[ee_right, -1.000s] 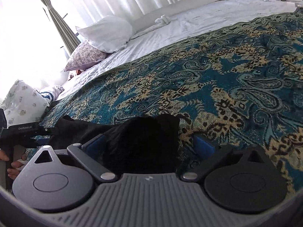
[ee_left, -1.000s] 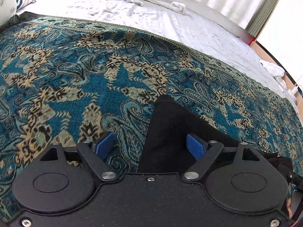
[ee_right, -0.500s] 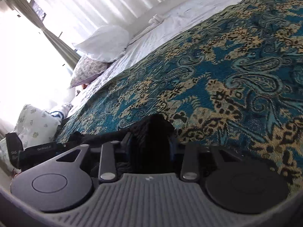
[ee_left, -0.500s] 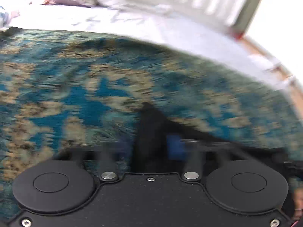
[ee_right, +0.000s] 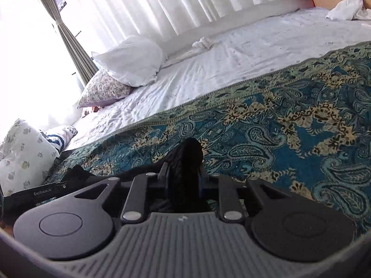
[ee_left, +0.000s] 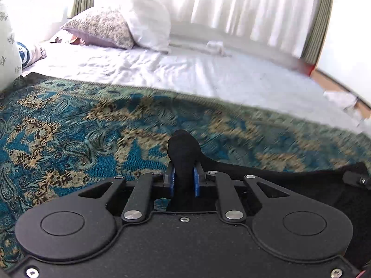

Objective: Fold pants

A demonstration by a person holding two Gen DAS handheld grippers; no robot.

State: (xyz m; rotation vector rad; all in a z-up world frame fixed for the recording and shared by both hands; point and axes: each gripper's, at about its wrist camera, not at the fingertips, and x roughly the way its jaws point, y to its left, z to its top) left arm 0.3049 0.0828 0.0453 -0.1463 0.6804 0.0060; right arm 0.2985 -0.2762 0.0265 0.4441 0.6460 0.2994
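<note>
Both grippers, left gripper (ee_left: 183, 181) and right gripper (ee_right: 183, 177), having just closed their fingers, are now pinching and lifting the black pants (ee_left: 184, 148) off the bed (ee_left: 69, 139).

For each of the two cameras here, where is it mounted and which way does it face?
Left wrist: sits on the left tongs, looking along them across the paisley spread to pillows and curtains; its fingers pinch black pants.
Right wrist: sits on the right tongs, facing the same bed more obliquely; its fingers grip pants too.
Shared: pants, spread, pillows, curtains.
</note>
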